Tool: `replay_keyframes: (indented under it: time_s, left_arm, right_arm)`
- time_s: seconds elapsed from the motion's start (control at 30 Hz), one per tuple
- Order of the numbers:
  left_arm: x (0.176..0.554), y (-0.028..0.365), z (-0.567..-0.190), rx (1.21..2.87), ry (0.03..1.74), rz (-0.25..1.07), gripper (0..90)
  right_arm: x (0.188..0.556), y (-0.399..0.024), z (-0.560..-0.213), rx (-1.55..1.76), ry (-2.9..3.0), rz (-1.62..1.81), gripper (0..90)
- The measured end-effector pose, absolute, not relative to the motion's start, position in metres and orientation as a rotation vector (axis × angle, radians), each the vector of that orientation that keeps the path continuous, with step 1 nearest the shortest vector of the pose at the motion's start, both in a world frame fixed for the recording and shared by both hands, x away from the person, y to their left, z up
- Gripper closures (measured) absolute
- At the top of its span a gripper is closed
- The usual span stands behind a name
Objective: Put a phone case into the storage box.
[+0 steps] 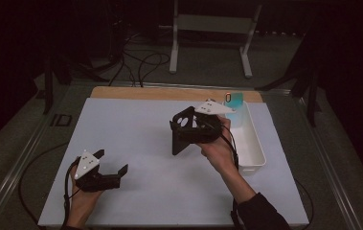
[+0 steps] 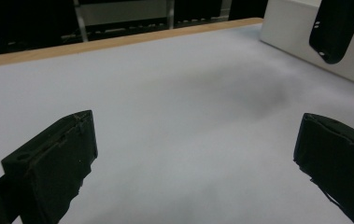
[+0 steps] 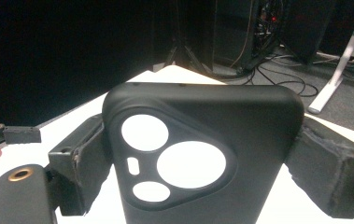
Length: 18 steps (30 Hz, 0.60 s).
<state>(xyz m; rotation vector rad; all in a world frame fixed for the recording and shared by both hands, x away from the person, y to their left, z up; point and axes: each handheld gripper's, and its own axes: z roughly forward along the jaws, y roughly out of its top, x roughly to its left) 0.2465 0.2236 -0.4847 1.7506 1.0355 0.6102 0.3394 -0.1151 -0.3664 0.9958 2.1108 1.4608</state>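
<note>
Right gripper (image 1: 185, 132), centre frame: clamped on matte black phone case (image 3: 202, 154) (rounded corners, round cutouts). Left gripper (image 1: 112, 163), lower left: wide open, empty, over smooth white table (image 1: 136, 124).

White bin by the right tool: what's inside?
At the far end of the white bin sits a teal item, too small to identify. The near part looks bare. The right tool, shut on a black phone case, covers part of the bin's interior.

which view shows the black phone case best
The right gripper view: the black phone case sits close up, camera cutouts clear, clamped between the jaws. The high view shows it small and dark; the left gripper view catches one end.
</note>
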Motion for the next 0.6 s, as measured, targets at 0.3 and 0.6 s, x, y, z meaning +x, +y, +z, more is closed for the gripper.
replay_keyframes:
  time_s: [0.3, 0.6]
  left_arm:
    - [0.247, 0.224, -0.489, 1.763, 1.047, 0.636, 0.4]
    - [0.246, 0.225, -0.490, 1.752, 1.057, 0.640, 0.4]
  right_arm:
    - [0.348, -0.123, -0.364, 1.013, 2.094, 1.447, 13.2]
    - [0.356, -0.133, -0.364, 1.039, 2.065, 1.429, 13.1]
